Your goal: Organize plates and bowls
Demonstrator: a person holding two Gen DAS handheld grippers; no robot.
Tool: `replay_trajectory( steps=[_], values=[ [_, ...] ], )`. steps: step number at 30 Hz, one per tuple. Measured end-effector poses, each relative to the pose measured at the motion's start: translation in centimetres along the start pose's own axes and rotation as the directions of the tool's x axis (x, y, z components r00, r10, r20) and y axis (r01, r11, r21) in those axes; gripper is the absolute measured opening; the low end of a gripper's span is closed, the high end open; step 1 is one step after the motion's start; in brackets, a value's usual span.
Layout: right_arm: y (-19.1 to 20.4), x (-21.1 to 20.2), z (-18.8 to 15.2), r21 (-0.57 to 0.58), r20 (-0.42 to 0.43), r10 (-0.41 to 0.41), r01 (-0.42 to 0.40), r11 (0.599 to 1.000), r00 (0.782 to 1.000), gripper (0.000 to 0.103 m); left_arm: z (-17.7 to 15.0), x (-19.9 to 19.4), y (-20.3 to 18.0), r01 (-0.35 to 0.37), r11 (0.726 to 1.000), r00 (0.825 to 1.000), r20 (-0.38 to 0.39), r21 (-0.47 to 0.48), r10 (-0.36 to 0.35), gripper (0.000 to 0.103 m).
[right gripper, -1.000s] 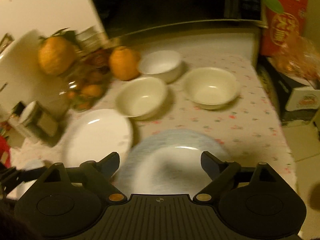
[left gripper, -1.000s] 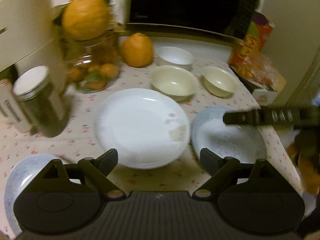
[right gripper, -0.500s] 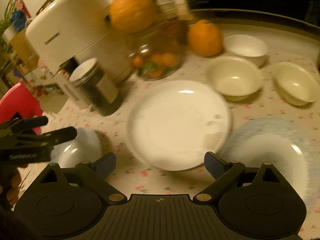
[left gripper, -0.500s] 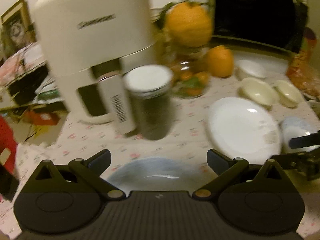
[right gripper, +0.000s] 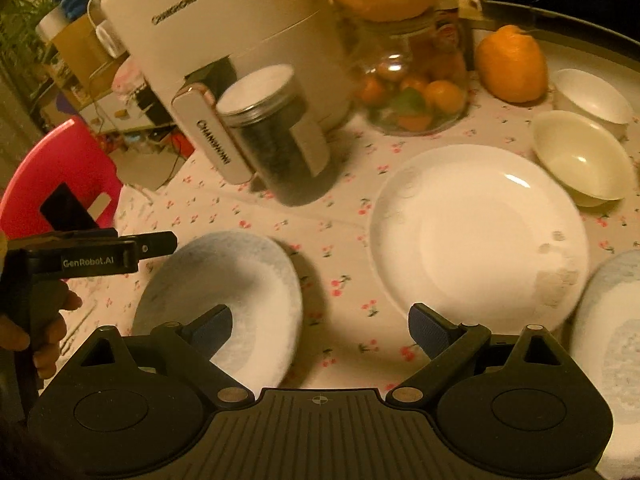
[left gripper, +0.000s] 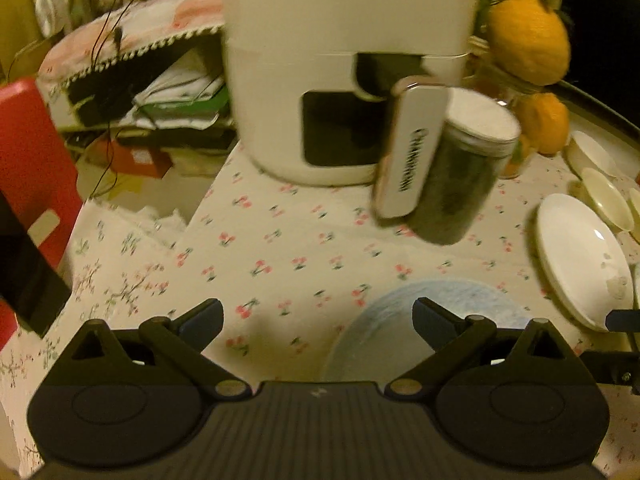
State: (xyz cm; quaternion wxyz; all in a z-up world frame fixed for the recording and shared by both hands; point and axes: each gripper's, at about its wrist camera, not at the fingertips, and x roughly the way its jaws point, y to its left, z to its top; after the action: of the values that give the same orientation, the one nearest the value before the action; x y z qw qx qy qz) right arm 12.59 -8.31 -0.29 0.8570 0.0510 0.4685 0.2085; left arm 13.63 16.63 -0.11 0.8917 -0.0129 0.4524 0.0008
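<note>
The small pale blue round plate [right gripper: 224, 300] lies flat on the table with the cherry-print cloth [left gripper: 280, 248], at its left end. The left gripper [left gripper: 316, 314] is the nearer one: the plate sits just ahead of it and a bit to its right, with the right finger [left gripper: 434, 320] over the plate's near part and the left finger over bare cloth. Its fingers are spread wide and hold nothing. In the right wrist view that same gripper [right gripper: 160, 242] shows from the side, pointing over the plate's far left edge. The right gripper [right gripper: 320, 330] is also spread wide and empty; its left finger [right gripper: 212, 326] is over the small plate, and the big white round plate [right gripper: 476, 236] is just ahead and to its right. I think the left gripper should shift a little right to take the plate's rim. A plate is round, so no side is longer. A second pale blue plate [right gripper: 608, 340] is cut off at the right edge. The cream bowl [right gripper: 584, 160] and white bowl [right gripper: 592, 92] stand farther back. The small plate's near edge is hidden under both grippers, and the left view is blurry.
</note>
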Motion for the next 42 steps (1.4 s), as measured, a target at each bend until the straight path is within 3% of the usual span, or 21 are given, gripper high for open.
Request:
replay_trajectory(
  steps=[4,7,12,16,18,22,26,31,42],
  values=[
    [0.8,0.7,-0.2,-0.006,-0.019,0.018,-0.019,1.000,1.000,0.096,-0.3,0.5,1.2,0.000,1.000,1.000,-0.026,-0.015,0.000,0.091],
    [1.1,1.3,-0.3,-0.008,-0.038,0.030,-0.031,0.999,0.999,0.096,-0.6,1.0,1.8,-0.001,1.000,0.998,-0.058,-0.025,-0.001,0.080],
    [0.3,2.3,-0.9,0.045,-0.076,0.025,-0.022,0.999,0.997,0.096,-0.9,2.1,2.2,0.081,0.995,0.987,-0.138,-0.058,-0.088,0.048],
    [-0.6,2.8,-1.3,0.118,-0.097,0.064,-0.053,0.992,0.993,0.094,-1.3,2.6,2.1,0.131,0.989,0.970,-0.196,-0.071,-0.142,0.033],
    [-0.9,3.0,-1.4,0.153,-0.113,0.092,-0.074,0.985,0.989,0.079,-1.5,2.7,2.0,0.156,0.985,0.964,-0.208,-0.077,-0.169,0.024],
    [-1.0,4.0,-1.9,0.206,-0.172,0.153,-0.117,0.972,0.973,0.045,-1.7,2.6,1.7,0.183,0.981,0.954,-0.230,-0.070,-0.195,0.020],
    [-0.2,4.1,-2.3,0.178,-0.194,0.176,-0.142,0.974,0.965,0.026,-1.9,2.4,1.4,0.185,0.982,0.954,-0.231,-0.047,-0.191,0.018],
    [0.6,3.7,-2.4,0.115,-0.189,0.125,-0.104,0.988,0.974,0.024,-2.0,2.2,1.4,0.205,0.977,0.952,-0.222,-0.056,-0.212,0.016],
    [-1.5,1.3,-1.4,0.156,-0.124,0.119,-0.099,0.983,0.985,0.024,-1.1,1.0,0.0,0.274,0.959,0.948,-0.146,-0.077,-0.283,0.015]
  ],
)
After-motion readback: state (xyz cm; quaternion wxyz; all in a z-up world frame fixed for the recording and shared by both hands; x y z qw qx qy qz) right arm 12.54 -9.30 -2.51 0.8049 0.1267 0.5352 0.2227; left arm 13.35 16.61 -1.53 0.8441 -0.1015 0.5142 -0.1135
